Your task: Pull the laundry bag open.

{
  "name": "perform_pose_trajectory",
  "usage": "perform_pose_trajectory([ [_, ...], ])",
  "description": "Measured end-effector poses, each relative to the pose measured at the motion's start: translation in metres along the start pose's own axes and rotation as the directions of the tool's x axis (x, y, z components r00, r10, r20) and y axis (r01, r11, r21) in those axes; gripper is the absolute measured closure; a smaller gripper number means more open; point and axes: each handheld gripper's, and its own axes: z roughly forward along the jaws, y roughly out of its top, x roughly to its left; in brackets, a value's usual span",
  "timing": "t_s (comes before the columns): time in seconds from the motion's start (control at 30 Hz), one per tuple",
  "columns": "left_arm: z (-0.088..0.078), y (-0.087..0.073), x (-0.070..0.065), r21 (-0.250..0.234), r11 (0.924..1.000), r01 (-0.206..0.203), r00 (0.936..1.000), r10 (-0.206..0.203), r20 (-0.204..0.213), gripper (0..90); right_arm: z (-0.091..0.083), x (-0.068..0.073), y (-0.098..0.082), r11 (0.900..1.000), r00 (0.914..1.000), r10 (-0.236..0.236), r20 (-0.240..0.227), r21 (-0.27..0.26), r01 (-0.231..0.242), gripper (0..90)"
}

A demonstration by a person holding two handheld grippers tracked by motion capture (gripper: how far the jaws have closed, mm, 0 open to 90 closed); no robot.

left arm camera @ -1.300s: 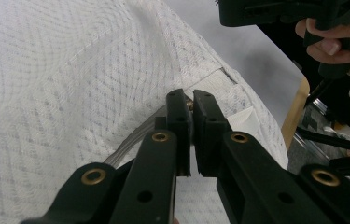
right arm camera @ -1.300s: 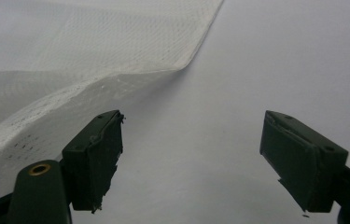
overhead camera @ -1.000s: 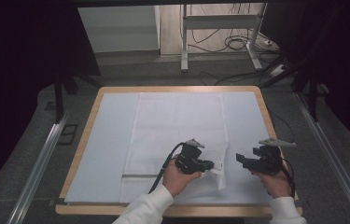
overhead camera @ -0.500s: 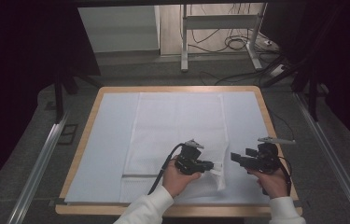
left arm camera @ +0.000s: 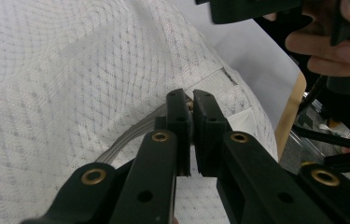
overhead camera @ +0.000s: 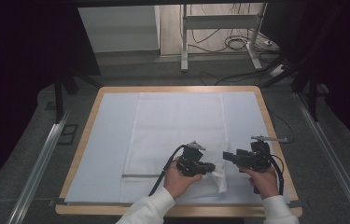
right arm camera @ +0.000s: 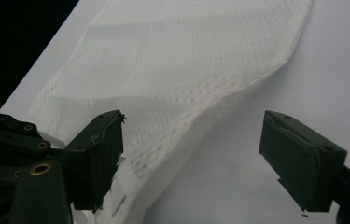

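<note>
**Left gripper clamps mesh bag zipper**

Left gripper (left arm camera: 191,105) jaws together on the zipper pull (left arm camera: 190,103) of the white mesh laundry bag (overhead camera: 177,126), flat on the table (overhead camera: 275,135). Right gripper (right arm camera: 191,158) jaws wide apart, just beside bag's near right corner, nothing held.

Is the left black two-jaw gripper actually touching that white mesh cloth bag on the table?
Touching. In the left gripper view, the left gripper has its jaws shut on a small metal piece at the zipper end of the white mesh cloth bag, pressing into the fabric.
</note>
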Motion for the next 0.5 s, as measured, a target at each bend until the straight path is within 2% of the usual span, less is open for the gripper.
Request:
perform_pose_trajectory([
  [0.3, 0.001, -0.001, 0.0, 0.004, 1.0, 0.0, 1.0, 0.0, 0.002, 86.8, 0.017, 0.006, -0.001, 0.999, 0.9998, 0.017, -0.008, 0.037, -0.017, 24.5],
  [0.5, 0.002, -0.002, 0.0, 0.009, 0.9999, -0.006, 1.0, 0.006, 0.004, 86.8, 0.029, 0.008, -0.002, 0.996, 0.9994, 0.033, -0.012, 0.083, -0.032, 27.9],
])
